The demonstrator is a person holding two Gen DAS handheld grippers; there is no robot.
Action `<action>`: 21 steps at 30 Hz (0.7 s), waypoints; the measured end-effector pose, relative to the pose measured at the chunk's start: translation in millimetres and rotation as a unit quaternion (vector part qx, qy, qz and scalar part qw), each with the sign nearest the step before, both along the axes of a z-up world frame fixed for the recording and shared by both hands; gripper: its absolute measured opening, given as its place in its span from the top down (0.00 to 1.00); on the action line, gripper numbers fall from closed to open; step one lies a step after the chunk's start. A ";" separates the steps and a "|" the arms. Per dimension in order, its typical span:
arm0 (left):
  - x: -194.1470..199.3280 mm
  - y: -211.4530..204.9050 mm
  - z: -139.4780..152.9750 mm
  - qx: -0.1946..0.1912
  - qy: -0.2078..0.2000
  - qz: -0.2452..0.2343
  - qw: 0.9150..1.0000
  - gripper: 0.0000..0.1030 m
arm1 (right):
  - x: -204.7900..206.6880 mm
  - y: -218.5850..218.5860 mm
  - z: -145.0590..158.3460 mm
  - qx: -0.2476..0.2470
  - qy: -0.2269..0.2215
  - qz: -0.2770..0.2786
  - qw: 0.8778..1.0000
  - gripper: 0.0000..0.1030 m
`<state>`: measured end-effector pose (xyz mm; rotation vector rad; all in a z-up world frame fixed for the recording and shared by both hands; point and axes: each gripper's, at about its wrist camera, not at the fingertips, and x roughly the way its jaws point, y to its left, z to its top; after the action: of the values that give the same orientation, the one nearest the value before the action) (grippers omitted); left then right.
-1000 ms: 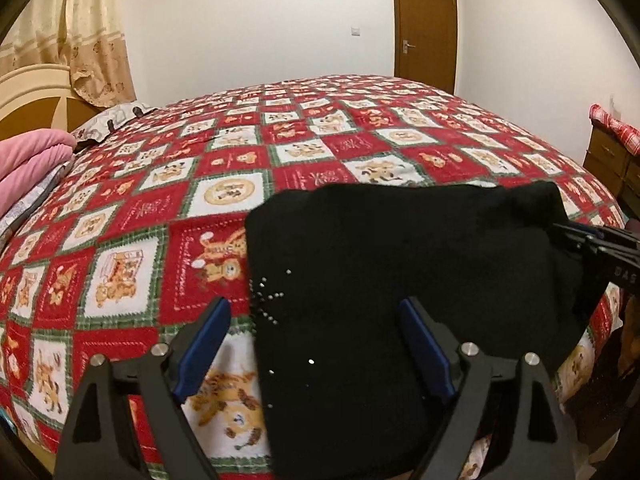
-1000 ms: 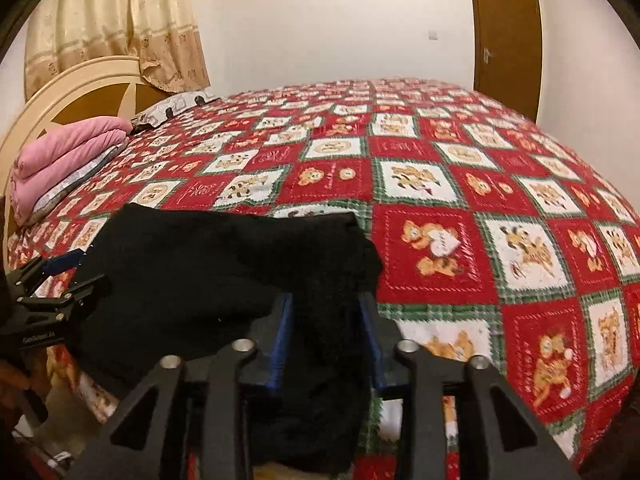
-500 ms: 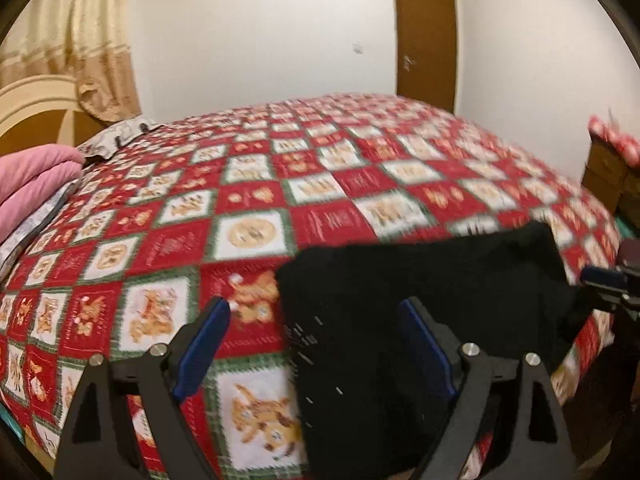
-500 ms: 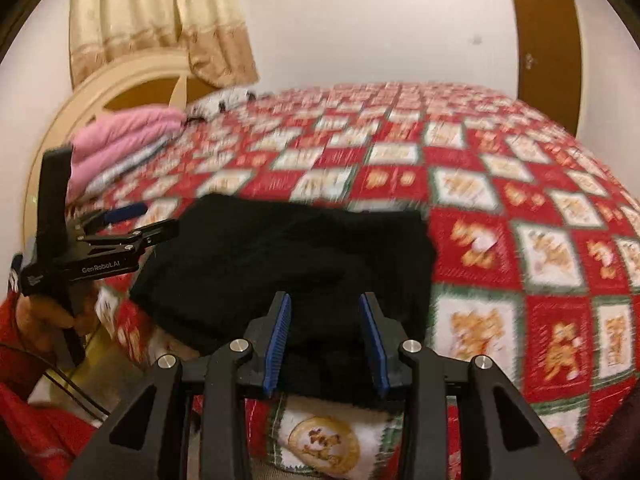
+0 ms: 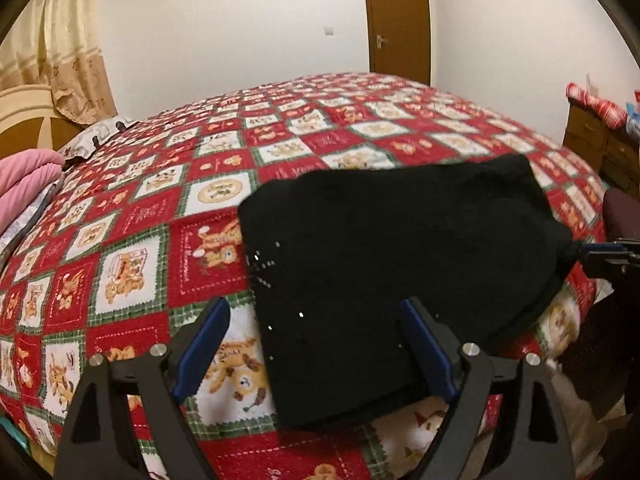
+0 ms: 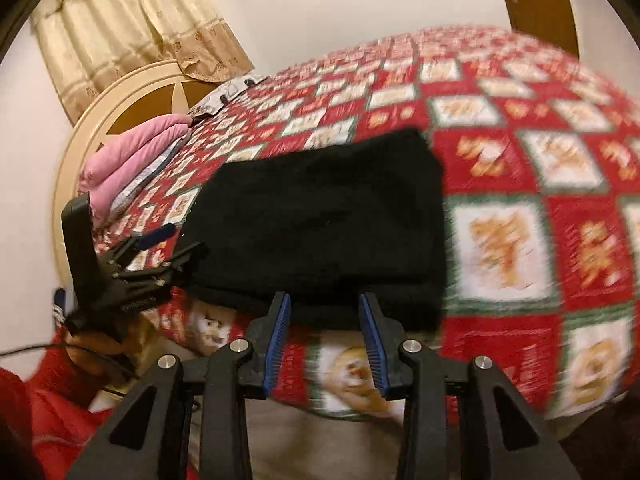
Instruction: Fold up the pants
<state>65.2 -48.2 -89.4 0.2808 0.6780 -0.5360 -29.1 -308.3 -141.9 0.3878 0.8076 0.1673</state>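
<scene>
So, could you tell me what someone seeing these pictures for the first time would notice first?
The black folded pants lie near the front edge of the bed, dark against the red patchwork bedspread with its teddy-bear squares. The left gripper hovers open over the pants' near left corner, and the right gripper stands open just short of their near edge. A folded pink quilt sits by the round headboard.

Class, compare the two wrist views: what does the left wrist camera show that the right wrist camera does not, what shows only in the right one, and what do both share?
Only the left wrist view shows the whole brown door, a wall switch and a wooden dresser.

Only the right wrist view shows the round headboard in full and a red sleeve at the other gripper.

Both show the black pants on the red patchwork bedspread, the pink bedding and beige curtains.
</scene>
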 end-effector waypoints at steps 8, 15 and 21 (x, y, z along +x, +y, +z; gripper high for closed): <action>6.1 5.9 -18.9 -0.036 0.053 0.017 0.998 0.10 | 25.8 -26.9 -34.7 0.172 0.024 -0.095 0.980 0.65; 3.2 8.8 -16.9 -0.029 0.069 0.008 0.997 0.06 | 19.2 -22.1 -29.3 0.127 0.092 -0.085 0.984 0.88; -2.4 17.3 6.6 -0.008 0.026 0.002 1.000 0.06 | 9.8 -9.4 19.1 0.008 0.025 -0.076 0.997 0.85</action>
<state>62.9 -31.0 -82.8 0.2516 0.7238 -0.5469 -19.3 -317.6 -122.8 0.4684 0.8233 0.0218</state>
